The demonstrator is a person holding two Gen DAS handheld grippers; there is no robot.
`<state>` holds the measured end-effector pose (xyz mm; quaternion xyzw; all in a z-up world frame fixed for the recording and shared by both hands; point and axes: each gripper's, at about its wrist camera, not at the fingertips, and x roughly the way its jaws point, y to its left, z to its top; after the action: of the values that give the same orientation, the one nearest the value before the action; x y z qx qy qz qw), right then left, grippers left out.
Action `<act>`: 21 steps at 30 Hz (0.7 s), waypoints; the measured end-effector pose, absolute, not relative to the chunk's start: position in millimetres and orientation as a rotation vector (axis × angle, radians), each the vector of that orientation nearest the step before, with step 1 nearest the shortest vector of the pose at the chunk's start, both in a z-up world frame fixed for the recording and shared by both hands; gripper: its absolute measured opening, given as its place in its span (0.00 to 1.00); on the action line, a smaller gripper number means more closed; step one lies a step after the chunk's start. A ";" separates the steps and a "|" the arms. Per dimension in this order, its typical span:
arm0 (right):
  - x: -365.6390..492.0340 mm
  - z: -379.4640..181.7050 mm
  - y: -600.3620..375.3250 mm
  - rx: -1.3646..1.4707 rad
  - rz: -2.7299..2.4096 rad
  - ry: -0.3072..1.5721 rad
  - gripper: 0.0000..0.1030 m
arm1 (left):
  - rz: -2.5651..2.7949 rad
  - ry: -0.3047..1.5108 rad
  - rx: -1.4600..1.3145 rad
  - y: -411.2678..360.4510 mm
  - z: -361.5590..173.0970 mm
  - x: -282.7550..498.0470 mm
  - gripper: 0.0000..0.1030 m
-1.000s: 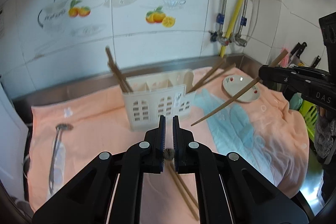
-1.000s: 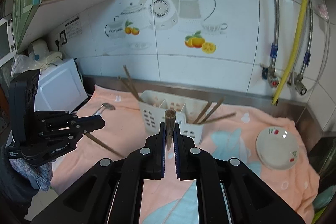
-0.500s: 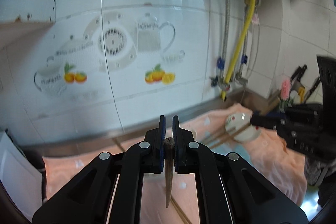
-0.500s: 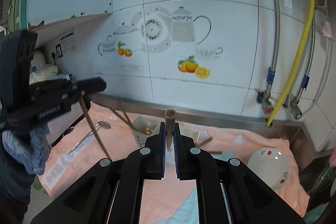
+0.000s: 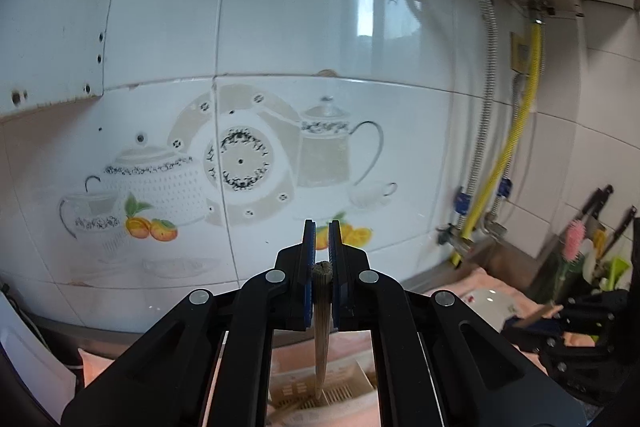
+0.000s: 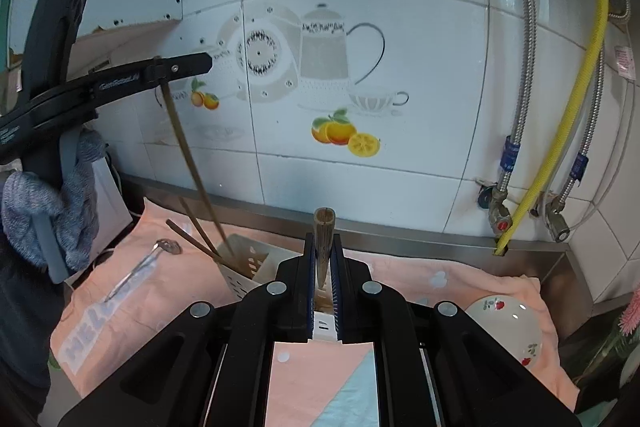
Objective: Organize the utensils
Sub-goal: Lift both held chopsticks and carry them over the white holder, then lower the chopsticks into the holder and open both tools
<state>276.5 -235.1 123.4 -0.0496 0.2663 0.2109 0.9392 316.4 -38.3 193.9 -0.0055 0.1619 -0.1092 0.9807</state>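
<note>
My left gripper [image 5: 322, 229] is shut on the top end of a wooden chopstick [image 5: 321, 339], which hangs down toward the white utensil holder [image 5: 340, 393]. In the right wrist view the left gripper [image 6: 202, 61] is high at the left. Its chopstick [image 6: 192, 163] slants down with the tip in the holder's left compartment [image 6: 246, 259], beside other chopsticks [image 6: 192, 239]. My right gripper [image 6: 323, 241] is shut on another chopstick [image 6: 324, 227] just before the holder. In the left wrist view the right gripper [image 5: 520, 325] shows at the far right.
A metal spoon [image 6: 136, 269] lies on the pink towel [image 6: 460, 275] left of the holder. A small white plate [image 6: 504, 327] sits at the right. The tiled wall and pipes [image 6: 560, 131] stand close behind. Knives and a brush [image 5: 574, 247] are at the far right.
My left gripper has lifted its chopstick off the towel and risen, so the stick now hangs upright over the holder. My right gripper has risen a little and moved closer with its chopstick.
</note>
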 end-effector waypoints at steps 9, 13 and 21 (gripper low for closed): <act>297.1 95.1 -226.0 -0.117 0.423 0.605 0.07 | -0.196 0.431 -0.061 -22.5 139.2 343.0 0.05; 304.2 83.1 -221.6 -0.116 0.421 0.633 0.07 | -0.199 0.465 -0.060 -20.4 124.5 343.9 0.05; 310.7 67.7 -210.1 -0.133 0.423 0.661 0.07 | -0.215 0.502 -0.037 -22.8 112.9 342.1 0.06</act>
<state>310.7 -210.1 67.7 -0.0648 0.3217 0.2059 0.9219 342.1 -22.8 112.9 -0.0182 0.2477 -0.1060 0.9628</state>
